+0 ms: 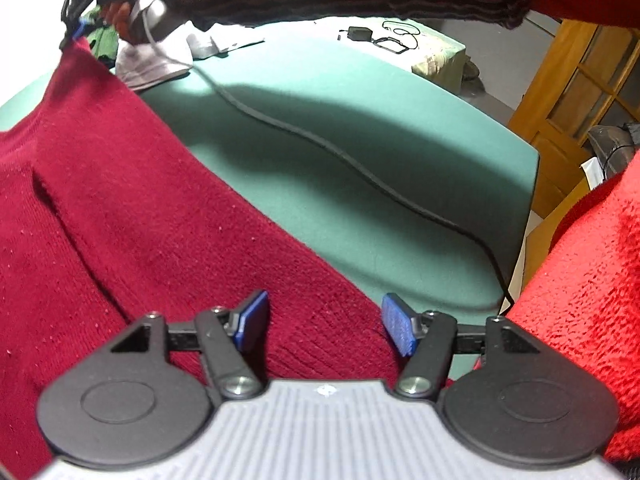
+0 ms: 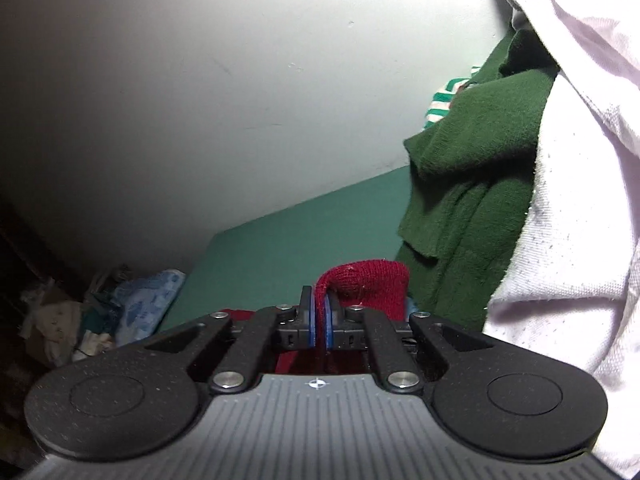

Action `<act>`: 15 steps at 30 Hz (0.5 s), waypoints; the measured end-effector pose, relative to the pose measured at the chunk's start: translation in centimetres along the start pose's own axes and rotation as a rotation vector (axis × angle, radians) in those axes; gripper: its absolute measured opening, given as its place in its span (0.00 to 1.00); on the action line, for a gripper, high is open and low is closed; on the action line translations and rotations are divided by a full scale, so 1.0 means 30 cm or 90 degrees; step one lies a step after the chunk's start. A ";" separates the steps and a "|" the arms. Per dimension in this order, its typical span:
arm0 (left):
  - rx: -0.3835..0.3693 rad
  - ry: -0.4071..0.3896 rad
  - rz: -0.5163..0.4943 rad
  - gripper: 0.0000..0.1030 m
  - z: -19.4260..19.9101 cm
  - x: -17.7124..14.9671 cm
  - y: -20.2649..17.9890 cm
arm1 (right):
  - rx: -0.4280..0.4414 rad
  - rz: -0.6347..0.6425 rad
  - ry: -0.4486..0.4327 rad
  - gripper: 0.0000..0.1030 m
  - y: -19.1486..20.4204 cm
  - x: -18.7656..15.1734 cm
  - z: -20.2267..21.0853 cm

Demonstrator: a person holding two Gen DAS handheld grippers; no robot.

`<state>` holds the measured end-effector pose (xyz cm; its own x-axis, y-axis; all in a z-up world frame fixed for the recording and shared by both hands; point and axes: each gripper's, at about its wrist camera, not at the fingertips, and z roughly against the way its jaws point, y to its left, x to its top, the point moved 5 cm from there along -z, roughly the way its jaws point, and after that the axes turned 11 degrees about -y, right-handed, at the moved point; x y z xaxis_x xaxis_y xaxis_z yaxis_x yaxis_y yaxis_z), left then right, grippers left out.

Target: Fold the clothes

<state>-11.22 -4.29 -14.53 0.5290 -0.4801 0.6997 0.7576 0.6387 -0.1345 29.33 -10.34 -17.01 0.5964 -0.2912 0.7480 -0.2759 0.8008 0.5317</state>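
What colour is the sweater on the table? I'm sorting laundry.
Dark red, a plain knit sweater; the left wrist view shows it best.

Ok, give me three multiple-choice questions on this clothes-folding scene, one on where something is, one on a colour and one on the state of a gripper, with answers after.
1. Where does the dark red knit sweater lie?
A. On the green table
B. On the floor
C. Over a chair back

2. What colour are the pads of the left gripper?
A. Yellow
B. Blue
C. White

3. How does the right gripper stand?
A. Wide open, nothing in it
B. Shut on a fold of the dark red knit
C. Shut on a white cloth

Answers:
1 A, the left wrist view shows the sweater spread flat over the green surface.
2 B, both pads show blue on the black fingers.
3 B, the right wrist view shows its pads pinched together with red knit looping out between them; the white cloth hangs off to the side.
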 end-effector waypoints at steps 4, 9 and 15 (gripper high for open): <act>0.005 0.005 0.001 0.65 -0.005 0.000 -0.002 | -0.035 0.028 0.045 0.07 -0.040 -0.068 -0.037; 0.005 0.007 0.008 0.65 -0.010 0.006 -0.001 | 0.019 -0.005 0.026 0.39 -0.035 -0.028 0.095; -0.001 0.011 0.013 0.67 -0.007 0.007 0.004 | 0.034 0.039 0.094 0.38 -0.035 -0.110 0.161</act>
<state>-10.93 -4.44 -14.55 0.5516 -0.4774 0.6840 0.7471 0.6474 -0.1506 24.02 -12.76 -18.11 0.6810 -0.1592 0.7148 -0.3526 0.7843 0.5105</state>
